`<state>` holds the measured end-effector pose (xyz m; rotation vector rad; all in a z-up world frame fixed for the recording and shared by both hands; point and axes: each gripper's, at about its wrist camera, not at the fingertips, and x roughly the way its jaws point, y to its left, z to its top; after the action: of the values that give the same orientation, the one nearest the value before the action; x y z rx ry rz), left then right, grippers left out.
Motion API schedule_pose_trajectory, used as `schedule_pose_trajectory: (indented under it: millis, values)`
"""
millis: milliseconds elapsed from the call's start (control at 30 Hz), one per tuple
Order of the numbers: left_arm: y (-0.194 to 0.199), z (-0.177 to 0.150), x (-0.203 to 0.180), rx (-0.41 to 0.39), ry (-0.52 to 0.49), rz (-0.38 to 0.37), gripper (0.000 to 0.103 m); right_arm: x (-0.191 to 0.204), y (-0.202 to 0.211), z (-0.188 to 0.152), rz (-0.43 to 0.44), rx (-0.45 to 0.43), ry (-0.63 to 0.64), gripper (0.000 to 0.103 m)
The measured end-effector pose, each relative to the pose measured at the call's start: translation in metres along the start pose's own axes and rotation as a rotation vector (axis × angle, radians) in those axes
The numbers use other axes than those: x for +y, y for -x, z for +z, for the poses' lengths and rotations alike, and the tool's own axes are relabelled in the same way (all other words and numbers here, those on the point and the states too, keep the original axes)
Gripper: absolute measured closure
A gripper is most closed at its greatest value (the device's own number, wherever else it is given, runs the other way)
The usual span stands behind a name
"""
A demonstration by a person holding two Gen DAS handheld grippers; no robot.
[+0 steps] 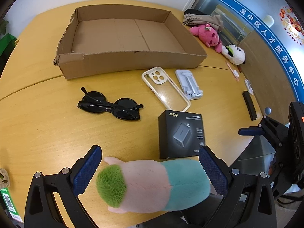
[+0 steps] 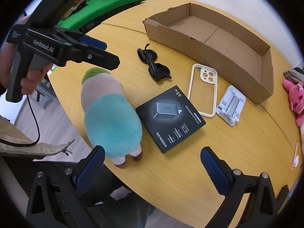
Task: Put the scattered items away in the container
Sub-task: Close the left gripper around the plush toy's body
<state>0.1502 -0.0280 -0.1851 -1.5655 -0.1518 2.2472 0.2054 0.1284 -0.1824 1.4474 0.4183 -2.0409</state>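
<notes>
The left gripper [image 1: 150, 171] stands wide open above the plush toy [image 1: 150, 186], its 2 blue pads spread to either side of the pink-and-teal body without touching it. That wide spread suits a soft, bulky body that has to be straddled before any squeeze. In the right wrist view the same tool [image 2: 106, 49] hangs over the toy's green tuft, held by a hand [image 2: 31, 79] on its grey handle.

The right gripper [image 2: 152, 163] is also open and holds nothing; it hovers low at the near table edge, with the plush toy [image 2: 111, 114] just ahead of its left pad. It looks parked there, leaving the pick to the other side.

Outward from the toy, a black charger box [image 1: 181, 133] lies flat just beside it. Beyond that sit black sunglasses [image 1: 110, 106], folded, then a clear phone case [image 1: 165, 87] with a cream rim and, just beside it, a white folding phone stand [image 1: 189, 84].

Farthest back is the shallow cardboard box [image 1: 131, 60], open-topped and with nothing inside, so none of the 5 items is put away yet. Its low walls should make dropping things in easy.

A pink plush [image 1: 208, 35] and a white plush [image 1: 234, 54] rest at the far table edge; whether they belong to the tidy-up cannot be told.
</notes>
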Motion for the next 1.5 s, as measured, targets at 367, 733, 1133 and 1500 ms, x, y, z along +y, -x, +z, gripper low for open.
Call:
schedule_pose_trajectory:
  millis: [367,733,1133,1500]
  values:
    - [-0.025,-0.007,-0.001,0.050,-0.008,-0.064,0.000,-0.007,-0.008,-0.018,0.037,-0.054,-0.083,0.002]
    - [-0.029,-0.019,0.015,0.114,0.060,-0.187,0.004,0.017,-0.026,-0.031,0.153,-0.043,0.000,0.002]
    - [-0.018,-0.052,0.054,0.141,0.175,-0.201,0.005,0.060,-0.080,-0.019,0.213,-0.018,0.030,0.004]
    - [-0.013,-0.058,0.071,0.128,0.297,-0.253,0.067,0.052,-0.086,-0.009,0.230,0.021,-0.011,0.017]
